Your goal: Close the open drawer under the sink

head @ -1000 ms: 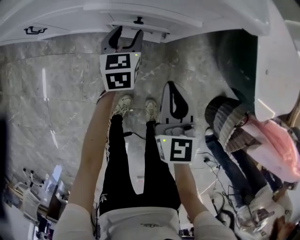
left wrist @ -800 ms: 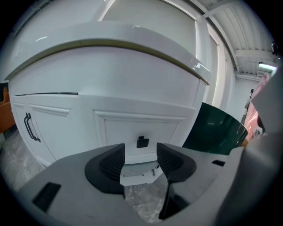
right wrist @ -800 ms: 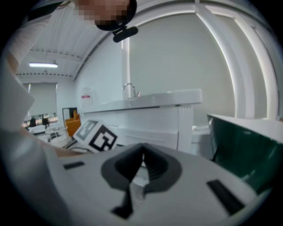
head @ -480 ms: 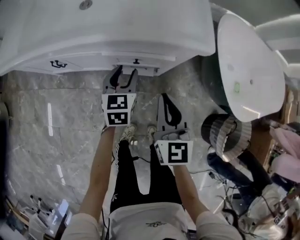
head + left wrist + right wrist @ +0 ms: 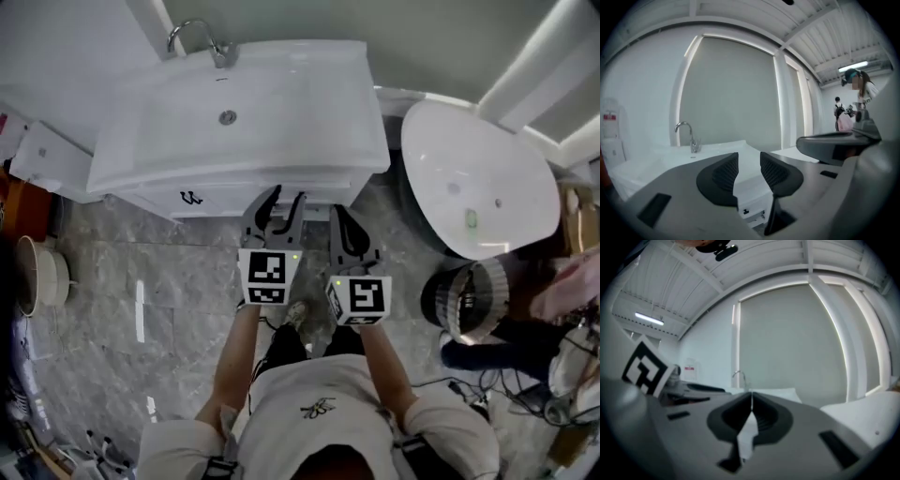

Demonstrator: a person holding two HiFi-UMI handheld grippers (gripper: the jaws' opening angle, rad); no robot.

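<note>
Though the left gripper (image 5: 284, 208) has just been closing its jaws, they stand apart on nothing, and the right gripper (image 5: 339, 214) at its three o'clock is clamped together, empty. At twelve o'clock beyond them the drawer (image 5: 751, 210), white with a small dark handle, sits under the sink (image 5: 309, 84); whether it lies flush is unclear.

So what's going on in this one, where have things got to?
A person stands facing the white sink cabinet, a two-jaw claw in each hand, both held in front of it and touching nothing. The left claw has just been closing, its jaws apart with nothing between them; the right claw is shut and empty. Whether the small white drawer under the basin is fully in can't be told.
</note>
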